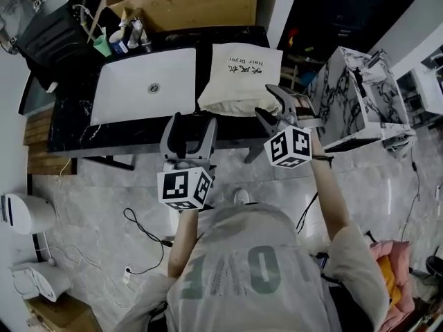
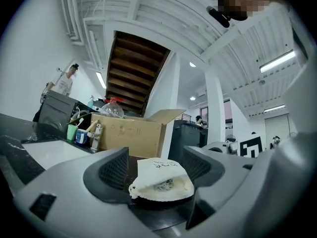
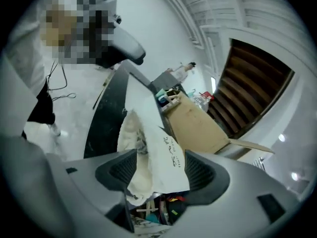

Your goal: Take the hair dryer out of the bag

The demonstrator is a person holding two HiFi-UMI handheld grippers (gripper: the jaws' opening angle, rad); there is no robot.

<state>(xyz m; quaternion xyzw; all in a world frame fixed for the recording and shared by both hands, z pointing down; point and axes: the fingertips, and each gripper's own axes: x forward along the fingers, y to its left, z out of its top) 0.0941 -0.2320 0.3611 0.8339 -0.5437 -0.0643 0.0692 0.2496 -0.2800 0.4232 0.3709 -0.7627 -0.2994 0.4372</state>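
Observation:
A cream cloth bag (image 1: 239, 78) with dark print lies on the black counter (image 1: 69, 126), its open mouth facing the near edge. Something grey (image 2: 164, 184) shows inside the mouth; I cannot make out the hair dryer itself. My left gripper (image 1: 192, 124) hovers open at the counter's front edge, short of the bag (image 2: 161, 180), which shows between its jaws. My right gripper (image 1: 272, 106) is open at the bag's near right corner. In the right gripper view the bag (image 3: 151, 150) fills the gap between the jaws; contact cannot be told.
A white sink basin (image 1: 145, 85) lies left of the bag, with cups (image 1: 104, 45) and a cardboard box (image 1: 187, 5) behind. A marble-patterned box (image 1: 353, 99) stands at the right. Cables (image 1: 145, 234) and a white appliance (image 1: 24, 213) are on the floor. A person (image 2: 62, 83) stands far off.

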